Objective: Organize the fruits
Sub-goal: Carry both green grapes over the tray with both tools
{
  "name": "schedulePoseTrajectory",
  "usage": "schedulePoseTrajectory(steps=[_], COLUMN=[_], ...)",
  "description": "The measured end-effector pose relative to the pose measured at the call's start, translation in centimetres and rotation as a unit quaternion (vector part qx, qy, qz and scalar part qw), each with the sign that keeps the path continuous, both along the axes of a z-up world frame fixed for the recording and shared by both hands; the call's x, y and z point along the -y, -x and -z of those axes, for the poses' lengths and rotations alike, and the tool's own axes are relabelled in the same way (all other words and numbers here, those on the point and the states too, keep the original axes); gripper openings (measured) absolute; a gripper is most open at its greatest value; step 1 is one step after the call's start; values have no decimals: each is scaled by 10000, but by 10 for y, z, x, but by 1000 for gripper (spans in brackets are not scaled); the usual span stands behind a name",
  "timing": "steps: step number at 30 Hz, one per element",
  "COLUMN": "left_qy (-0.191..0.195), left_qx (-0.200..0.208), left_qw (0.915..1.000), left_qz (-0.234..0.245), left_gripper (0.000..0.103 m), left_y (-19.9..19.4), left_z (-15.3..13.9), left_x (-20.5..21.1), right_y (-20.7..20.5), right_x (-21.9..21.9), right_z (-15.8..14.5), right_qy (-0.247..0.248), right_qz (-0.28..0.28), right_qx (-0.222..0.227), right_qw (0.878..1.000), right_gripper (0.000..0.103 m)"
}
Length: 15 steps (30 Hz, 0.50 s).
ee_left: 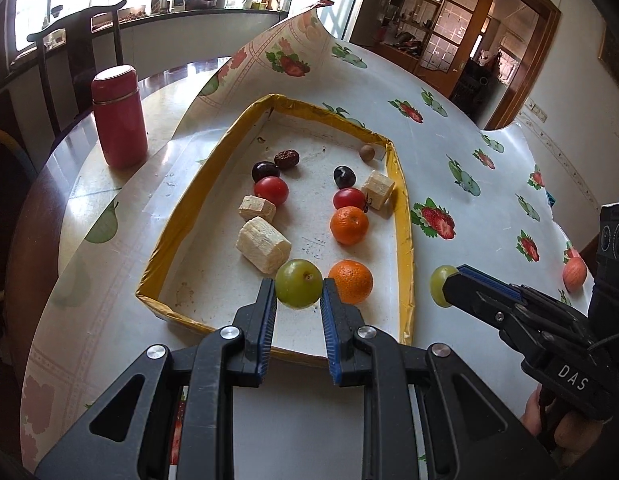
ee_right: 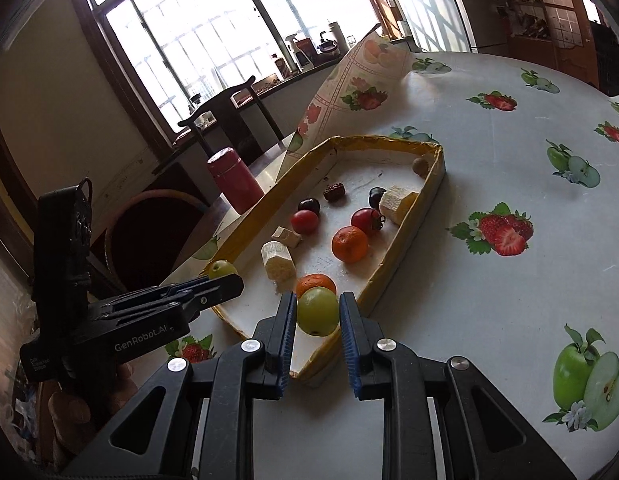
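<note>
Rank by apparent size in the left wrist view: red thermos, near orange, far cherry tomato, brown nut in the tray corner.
1. red thermos, though it stands farther away.
2. near orange, by the left claw; nearness inflates it.
3. far cherry tomato.
4. brown nut, smallest, and also farthest.

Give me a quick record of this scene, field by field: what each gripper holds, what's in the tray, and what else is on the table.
left gripper: shut on a green grape, above the tray's near end
right gripper: shut on a second green grape, at the tray's near right edge
tray: shallow, yellow-rimmed, white floor
tray contents: two oranges, two cherry tomatoes, two dark grapes, three pale banana pieces, a red date, a small brown round fruit
beside tray: red thermos
table cover: fruit-print cloth
</note>
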<state>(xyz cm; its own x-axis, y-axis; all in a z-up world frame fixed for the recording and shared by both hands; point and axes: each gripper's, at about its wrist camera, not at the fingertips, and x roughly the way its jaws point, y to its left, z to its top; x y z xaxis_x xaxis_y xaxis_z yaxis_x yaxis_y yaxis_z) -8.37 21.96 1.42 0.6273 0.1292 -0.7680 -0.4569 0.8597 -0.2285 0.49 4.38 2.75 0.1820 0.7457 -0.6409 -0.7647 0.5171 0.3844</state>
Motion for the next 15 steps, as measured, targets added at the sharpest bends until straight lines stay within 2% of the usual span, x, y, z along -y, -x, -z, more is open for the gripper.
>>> schedulePoseTrajectory(steps=[5, 15], left_qy=[120, 59], left_qx=[-36, -213], left_qw=[9999, 9995], left_qz=[21, 245], left_gripper=[20, 20], left_y=[-3, -22], left_z=[6, 16], left_x=[-8, -2], right_y=[-8, -27], right_x=[-29, -63], right_z=[3, 17], right_qy=[92, 429], right_qz=[-99, -186], right_qx=[29, 122], right_qw=[9999, 9988], right_gripper=[22, 22])
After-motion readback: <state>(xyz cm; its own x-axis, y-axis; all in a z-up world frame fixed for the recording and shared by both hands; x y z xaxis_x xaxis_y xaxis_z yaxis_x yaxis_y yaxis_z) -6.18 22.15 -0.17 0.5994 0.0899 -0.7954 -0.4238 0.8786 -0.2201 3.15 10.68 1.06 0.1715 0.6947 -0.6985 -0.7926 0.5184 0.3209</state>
